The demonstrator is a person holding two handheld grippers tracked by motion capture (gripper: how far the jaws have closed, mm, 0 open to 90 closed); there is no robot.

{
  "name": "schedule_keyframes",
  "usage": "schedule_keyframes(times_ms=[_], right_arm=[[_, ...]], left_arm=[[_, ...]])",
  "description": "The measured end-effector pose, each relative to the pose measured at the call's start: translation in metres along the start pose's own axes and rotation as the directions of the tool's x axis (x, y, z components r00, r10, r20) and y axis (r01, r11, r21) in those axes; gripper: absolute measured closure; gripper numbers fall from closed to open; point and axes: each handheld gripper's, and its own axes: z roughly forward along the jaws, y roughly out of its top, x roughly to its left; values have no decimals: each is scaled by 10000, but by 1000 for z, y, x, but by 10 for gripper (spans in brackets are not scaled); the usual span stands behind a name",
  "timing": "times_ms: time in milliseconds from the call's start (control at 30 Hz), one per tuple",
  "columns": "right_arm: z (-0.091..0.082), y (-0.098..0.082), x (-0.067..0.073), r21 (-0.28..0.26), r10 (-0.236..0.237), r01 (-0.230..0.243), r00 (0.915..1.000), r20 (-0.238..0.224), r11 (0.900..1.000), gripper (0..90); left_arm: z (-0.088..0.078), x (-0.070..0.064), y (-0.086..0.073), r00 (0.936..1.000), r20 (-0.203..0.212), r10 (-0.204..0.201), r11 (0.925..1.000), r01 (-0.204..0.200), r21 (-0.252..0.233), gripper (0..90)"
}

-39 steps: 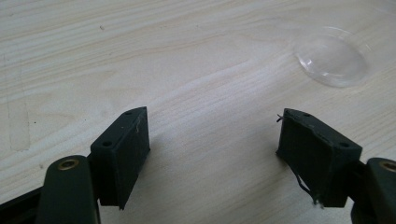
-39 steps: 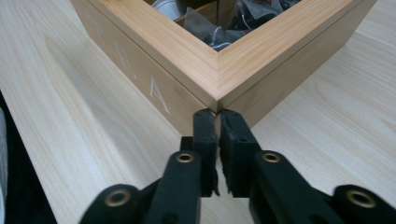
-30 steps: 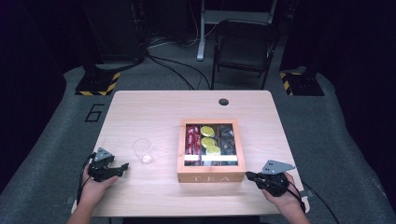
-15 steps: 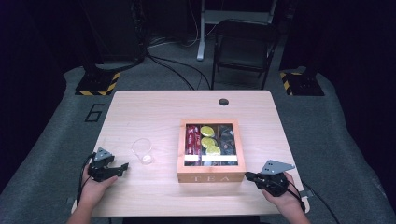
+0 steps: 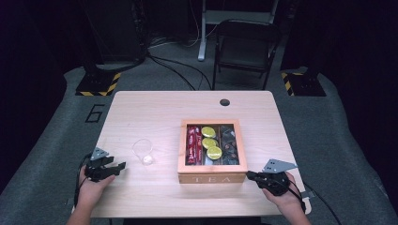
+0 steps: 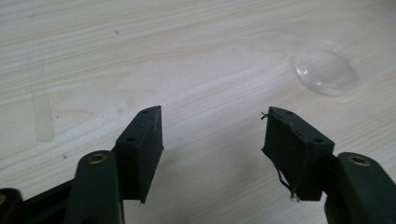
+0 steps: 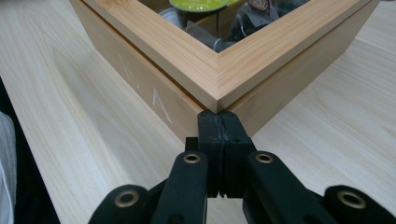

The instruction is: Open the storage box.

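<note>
Dark floor and a folding chair (image 5: 244, 47) lie beyond the pale wooden desk (image 5: 155, 108). Near its front left corner the left gripper (image 6: 212, 140) rests, jaws wide, a clear cup (image 5: 143, 151) just ahead. Centre-right sits the tea box (image 5: 211, 176); the right gripper (image 7: 218, 126), jaws pressed together and empty, points at its near right corner. Opening the lid likely needs a steady lift at the front edge. Nothing has shifted since the earlier frames.

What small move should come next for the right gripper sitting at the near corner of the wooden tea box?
Probably open the right gripper and raise it slightly. Its jaws are pressed shut, empty, pointing at the near corner of the windowed wooden tea box, just below the lid edge. Closed, it cannot take the lid. The left gripper rests open near the clear plastic cup.
</note>
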Motion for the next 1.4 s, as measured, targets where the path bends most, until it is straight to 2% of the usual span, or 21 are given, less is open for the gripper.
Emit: schedule_keyframes(times_ms=[200,300,400,467,600,767,833,933,1000,1133,1233,1300,1333,1367,1400], right_arm=[[-2,8,0,-257,357,-359,9993,-97,9990,891],[-2,11,-1,-154,230,-231,9997,-66,9996,890],[-4,13,-2,-205,247,-250,9996,-150,9995,889],[-5,16,-2,-329,399,-404,9991,-152,9986,889],[-8,22,-3,-572,373,-378,9993,-94,9976,885],[-10,30,-3,-811,530,-530,9986,-26,9953,878],[-11,32,-3,-946,664,-664,9978,-31,9933,878],[-11,35,-5,-977,560,-562,9984,-45,9936,878],[-11,37,-5,-934,577,-579,9983,-45,9939,878],[-11,38,-6,-975,596,-601,9982,-79,9934,878],[-10,39,-6,-963,675,-680,9977,-91,9930,878],[-9,39,-6,-950,619,-627,9980,-118,9935,878],[-9,39,-7,-996,630,-640,9979,-135,9930,878],[-9,39,-7,-999,655,-667,9977,-152,9928,878],[-9,39,-6,-977,702,-714,9974,-152,9927,878]], left_arm=[[-12,-5,6,9989,209,-419,9988,424,-247,410],[-21,-9,9,9991,50,-410,9975,413,-569,427],[-28,-13,11,9988,217,-441,9955,458,-824,435],[-33,-16,13,9989,319,-330,9956,357,-865,441],[-43,-25,21,9992,397,-11,9943,54,-1065,450],[-62,-39,34,9983,338,478,9863,-418,-1594,468],[-69,-46,41,9964,494,685,9833,-590,-1720,477],[-74,-58,48,9926,803,914,9802,-755,-1829,484],[-75,-66,52,9881,1122,1053,9788,-831,-1870,489],[-74,-86,62,9752,1731,1377,9755,-1033,-1943,494],[-67,-103,67,9575,2491,1452,9763,-978,-1933,480],[-61,-114,70,9404,3066,1471,9780,-919,-1873,469],[-58,-119,71,9358,3201,1477,9782,-905,-1870,464],[-54,-126,72,9282,3337,1647,9777,-1089,-1798,462],[-51,-132,73,9259,3337,1768,9761,-1213,-1805,459]])
